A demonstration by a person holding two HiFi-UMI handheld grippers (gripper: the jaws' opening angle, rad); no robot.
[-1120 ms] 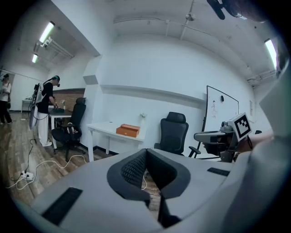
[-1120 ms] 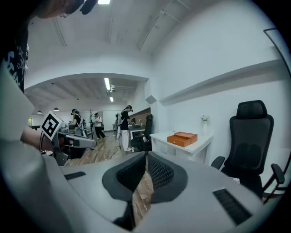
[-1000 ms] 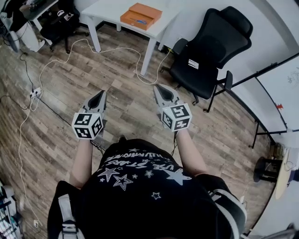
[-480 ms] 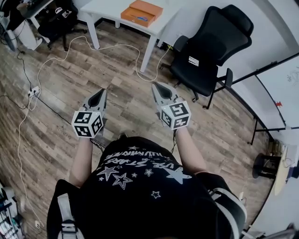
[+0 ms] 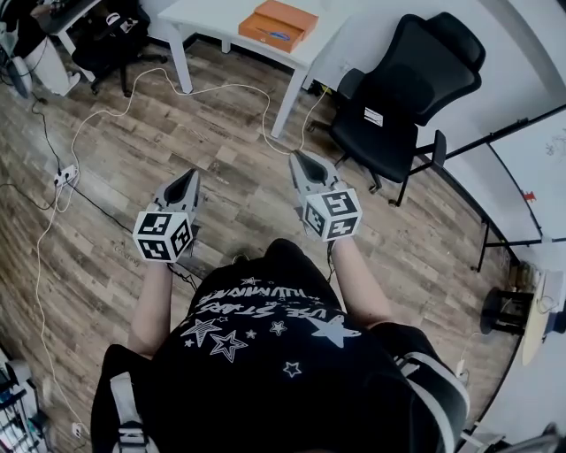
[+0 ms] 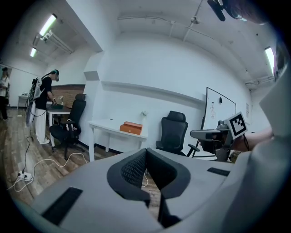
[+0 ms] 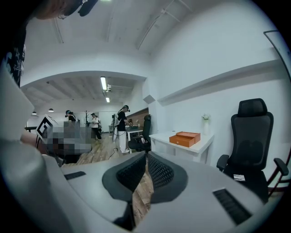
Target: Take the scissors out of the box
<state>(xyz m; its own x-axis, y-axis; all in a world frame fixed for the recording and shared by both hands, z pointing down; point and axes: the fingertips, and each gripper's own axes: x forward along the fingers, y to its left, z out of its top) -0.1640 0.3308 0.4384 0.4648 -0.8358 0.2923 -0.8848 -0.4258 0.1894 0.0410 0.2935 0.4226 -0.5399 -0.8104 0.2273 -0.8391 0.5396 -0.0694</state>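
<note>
An orange box (image 5: 279,25) lies on a white table (image 5: 212,18) at the far side of the room. It also shows in the left gripper view as the orange box (image 6: 131,128) and in the right gripper view as the orange box (image 7: 185,138). A small blue mark shows on its near half; no scissors can be made out. My left gripper (image 5: 189,179) and right gripper (image 5: 297,160) are held side by side over the wooden floor, well short of the table. Both point toward it. Each is shut with nothing between the tips, as the left gripper (image 6: 146,152) and right gripper (image 7: 146,157) show close up.
A black office chair (image 5: 398,97) stands right of the table. A white cable (image 5: 133,97) loops across the floor to a power strip (image 5: 64,175). Another black chair (image 5: 115,40) sits at the far left. A whiteboard on a stand (image 5: 531,168) is at the right. People (image 7: 122,123) stand far off.
Both grippers have travelled forward with the person toward the table, keeping the same pose and spacing. A knee now shows below them. The jaws stay shut.
</note>
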